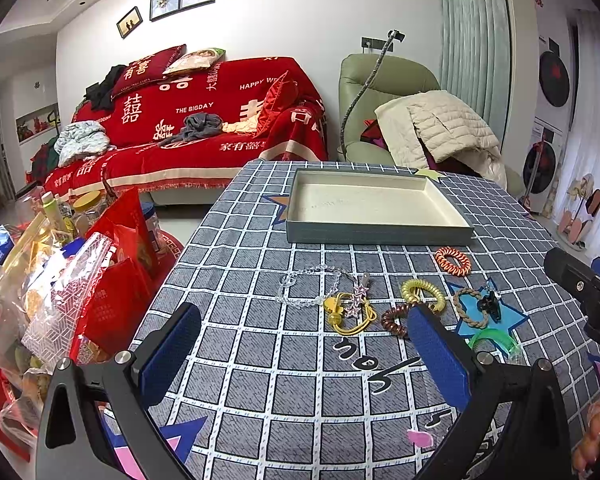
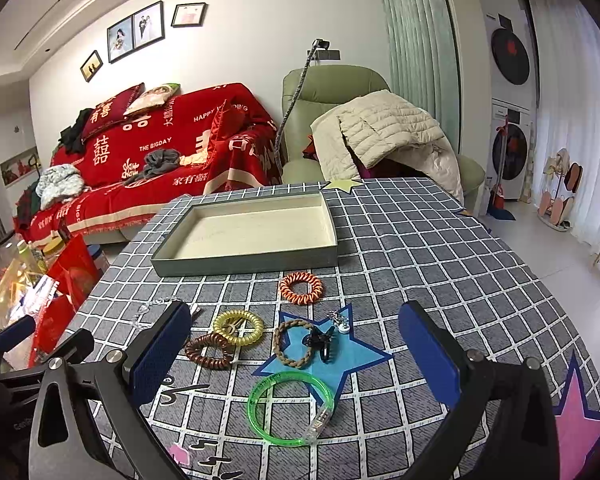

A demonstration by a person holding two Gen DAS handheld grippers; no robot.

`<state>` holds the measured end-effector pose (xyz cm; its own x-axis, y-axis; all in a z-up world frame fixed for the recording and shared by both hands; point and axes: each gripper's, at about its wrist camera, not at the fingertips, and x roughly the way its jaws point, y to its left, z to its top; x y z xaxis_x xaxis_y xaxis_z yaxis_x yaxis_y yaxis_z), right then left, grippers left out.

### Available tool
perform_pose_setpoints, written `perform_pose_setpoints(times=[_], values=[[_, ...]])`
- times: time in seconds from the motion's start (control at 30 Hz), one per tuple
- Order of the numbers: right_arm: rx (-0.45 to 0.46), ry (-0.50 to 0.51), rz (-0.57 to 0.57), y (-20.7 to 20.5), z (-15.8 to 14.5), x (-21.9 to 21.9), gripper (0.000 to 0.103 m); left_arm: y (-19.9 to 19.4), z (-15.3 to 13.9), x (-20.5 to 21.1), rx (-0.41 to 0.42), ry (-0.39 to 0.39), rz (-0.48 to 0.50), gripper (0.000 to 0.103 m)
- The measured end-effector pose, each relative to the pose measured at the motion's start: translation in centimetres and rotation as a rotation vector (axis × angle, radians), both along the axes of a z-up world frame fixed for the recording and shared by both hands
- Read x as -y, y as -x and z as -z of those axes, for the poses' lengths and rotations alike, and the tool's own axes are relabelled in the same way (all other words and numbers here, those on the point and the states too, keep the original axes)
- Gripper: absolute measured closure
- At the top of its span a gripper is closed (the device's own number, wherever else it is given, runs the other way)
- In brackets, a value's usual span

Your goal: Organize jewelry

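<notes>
On the checked worktop [image 2: 440, 248] I see both claws spread wide and holding nothing: my left claw [image 1: 304, 354] hovers near the yellow tie [image 1: 350, 316], my right claw [image 2: 296, 354] above the green bangle [image 2: 290, 408]. Beyond them lie the brown coil [image 2: 210, 350], yellow coil [image 2: 238, 327], braided band [image 2: 294, 346], black clip [image 2: 322, 340] and orange coil [image 2: 301, 288], the last just before the empty tray [image 2: 244, 260].
</notes>
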<state>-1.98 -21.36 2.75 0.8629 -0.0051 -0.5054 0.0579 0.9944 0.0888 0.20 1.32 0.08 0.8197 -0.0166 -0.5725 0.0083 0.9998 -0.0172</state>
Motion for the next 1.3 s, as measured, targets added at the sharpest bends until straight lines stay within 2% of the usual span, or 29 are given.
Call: perform_pose_setpoints(times=[1.3], values=[[-0.005, -0.004, -0.007, -0.02, -0.12, -0.54, 0.000, -0.14, 0.06, -0.52, -0.003, 0.003, -0.015, 0.000]])
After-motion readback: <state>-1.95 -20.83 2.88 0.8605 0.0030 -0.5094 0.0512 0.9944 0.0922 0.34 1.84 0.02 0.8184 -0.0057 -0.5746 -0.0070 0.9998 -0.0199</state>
